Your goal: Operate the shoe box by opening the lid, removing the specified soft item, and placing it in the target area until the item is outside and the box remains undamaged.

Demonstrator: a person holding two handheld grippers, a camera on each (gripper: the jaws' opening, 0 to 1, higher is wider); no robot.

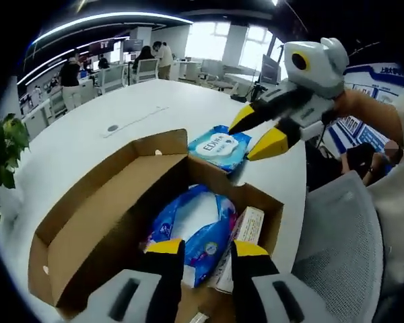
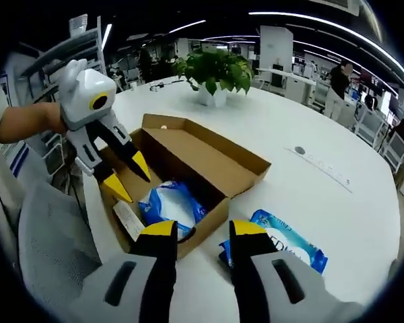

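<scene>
left hand-held gripper [image 1: 207,264] | grey body, black jaws, yellow tips | right hand-held gripper [image 2: 197,243] | same

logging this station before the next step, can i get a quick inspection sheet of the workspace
surface: white round table, mostly bare
job's things: cardboard shoe box open, lid folded back; blue wipes pack lying on the table beside the box; blue soft pack and a small white carton inside the box
clutter: nothing seen
claws: left claw open over the box; right claw open above the box edge and the wipes pack
cables: nothing seen
surroundings: potted plant, grey chair, office desks, people standing
</scene>
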